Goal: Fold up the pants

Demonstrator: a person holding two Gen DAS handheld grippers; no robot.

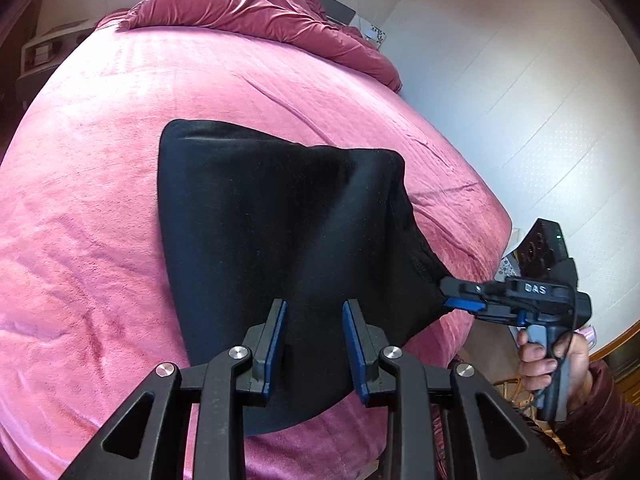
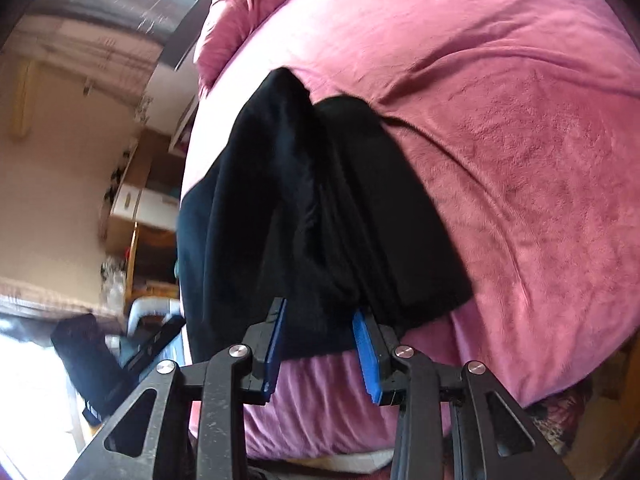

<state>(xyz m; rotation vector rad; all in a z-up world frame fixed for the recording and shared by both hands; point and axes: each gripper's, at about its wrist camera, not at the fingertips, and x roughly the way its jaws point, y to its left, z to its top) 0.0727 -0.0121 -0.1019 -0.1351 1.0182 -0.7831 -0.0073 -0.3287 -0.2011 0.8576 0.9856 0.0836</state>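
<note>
"das" lettering legible on right gripper (image 1: 450, 294) body. one pair of black pants (image 1: 280, 220) on pink bed (image 1: 80, 200), cloth gripped between narrow left gripper (image 1: 315, 312) pads; right clamped on pants edge.

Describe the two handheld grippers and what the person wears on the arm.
Both the left gripper and right gripper have black angular linkage arms with silver round pivot bolts and flat blue pads lining the fingers. The right gripper's black body carries raised "DAS" lettering, a grey pistol grip and a thin black cable. The sleeve is dark red.
</note>
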